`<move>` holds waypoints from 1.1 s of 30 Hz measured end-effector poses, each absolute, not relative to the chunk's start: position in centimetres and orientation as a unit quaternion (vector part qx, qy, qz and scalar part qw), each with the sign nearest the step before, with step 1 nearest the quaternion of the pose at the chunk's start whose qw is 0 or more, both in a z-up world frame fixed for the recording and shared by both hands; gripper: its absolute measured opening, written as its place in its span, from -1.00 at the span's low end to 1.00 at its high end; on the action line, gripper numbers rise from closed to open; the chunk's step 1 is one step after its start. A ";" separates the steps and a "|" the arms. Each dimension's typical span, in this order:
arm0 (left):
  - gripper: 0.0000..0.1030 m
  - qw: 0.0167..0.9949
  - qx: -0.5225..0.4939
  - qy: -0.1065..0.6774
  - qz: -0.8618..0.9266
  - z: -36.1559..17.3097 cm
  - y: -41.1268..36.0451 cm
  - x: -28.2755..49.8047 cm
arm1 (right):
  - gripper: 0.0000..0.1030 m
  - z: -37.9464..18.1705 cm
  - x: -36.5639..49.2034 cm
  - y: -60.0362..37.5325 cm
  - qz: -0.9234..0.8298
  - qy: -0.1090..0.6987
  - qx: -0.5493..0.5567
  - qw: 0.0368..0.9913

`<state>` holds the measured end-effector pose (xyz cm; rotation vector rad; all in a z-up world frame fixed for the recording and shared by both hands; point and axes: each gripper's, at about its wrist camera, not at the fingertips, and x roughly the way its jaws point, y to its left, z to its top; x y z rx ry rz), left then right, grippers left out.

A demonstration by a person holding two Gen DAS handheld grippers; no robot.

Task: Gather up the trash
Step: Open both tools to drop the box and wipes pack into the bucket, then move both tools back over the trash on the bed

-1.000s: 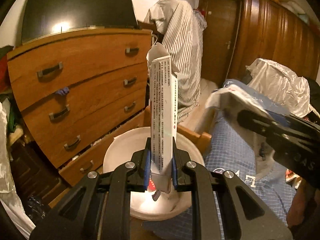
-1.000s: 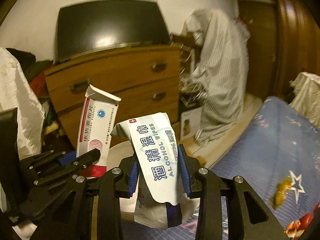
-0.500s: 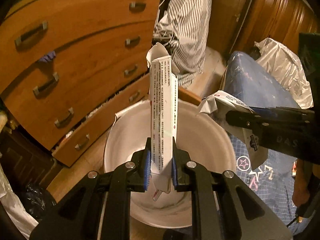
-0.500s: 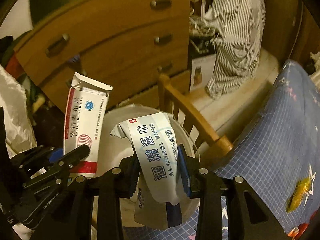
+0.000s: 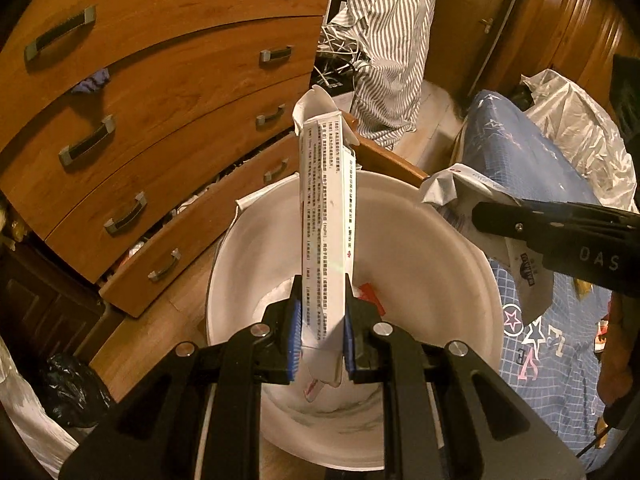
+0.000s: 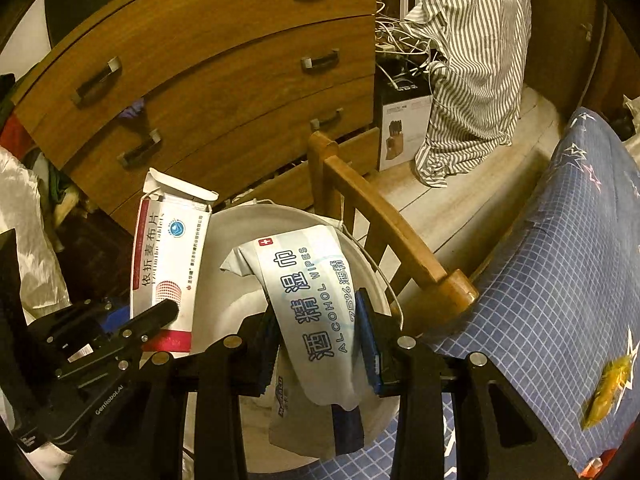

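My left gripper [image 5: 319, 330] is shut on a flattened white medicine box [image 5: 327, 216] that stands upright between its blue pads, right over a white bucket [image 5: 452, 264]. A red scrap [image 5: 372, 298] lies inside the bucket. In the right wrist view my right gripper [image 6: 318, 350] is shut on an alcohol wipes packet [image 6: 312, 300] together with a second grey wrapper [image 6: 298, 420] hanging below, above the same bucket [image 6: 236, 240]. The medicine box [image 6: 168, 256] and left gripper [image 6: 120, 328] show at the left there. The right gripper [image 5: 560, 232] enters the left wrist view from the right.
A wooden chest of drawers [image 5: 160, 100] stands behind the bucket, its lowest drawer ajar. A wooden chair back [image 6: 384, 220] sits beside the bucket. A blue checked bedspread [image 6: 560, 260] with a yellow wrapper [image 6: 608, 384] lies right. Striped cloth [image 6: 472, 60] hangs farther back.
Both grippers have come down and tilted toward the bucket, which now fills the view beneath them. Each still holds its trash.
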<state>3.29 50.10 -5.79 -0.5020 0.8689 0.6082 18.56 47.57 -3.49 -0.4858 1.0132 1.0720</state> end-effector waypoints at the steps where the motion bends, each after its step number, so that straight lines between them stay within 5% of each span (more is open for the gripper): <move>1: -0.70 0.833 -0.236 0.410 0.288 -5.7 50.1 3.3 | -0.29 -3.5 18.6 47.5 0.484 0.457 -0.220 0.713; 8: -0.43 0.827 -0.235 0.405 0.312 -5.4 50.6 3.0 | -0.13 -3.2 19.1 46.9 0.488 0.458 -0.202 0.715; 22: -0.42 0.840 -0.222 0.386 0.310 -3.0 48.7 2.9 | -0.10 -0.4 19.8 42.7 0.499 0.443 -0.158 0.728; 33: -0.11 0.870 -0.182 0.416 0.194 -5.7 38.3 7.0 | 0.20 -3.2 17.2 17.7 0.482 0.392 -0.060 0.782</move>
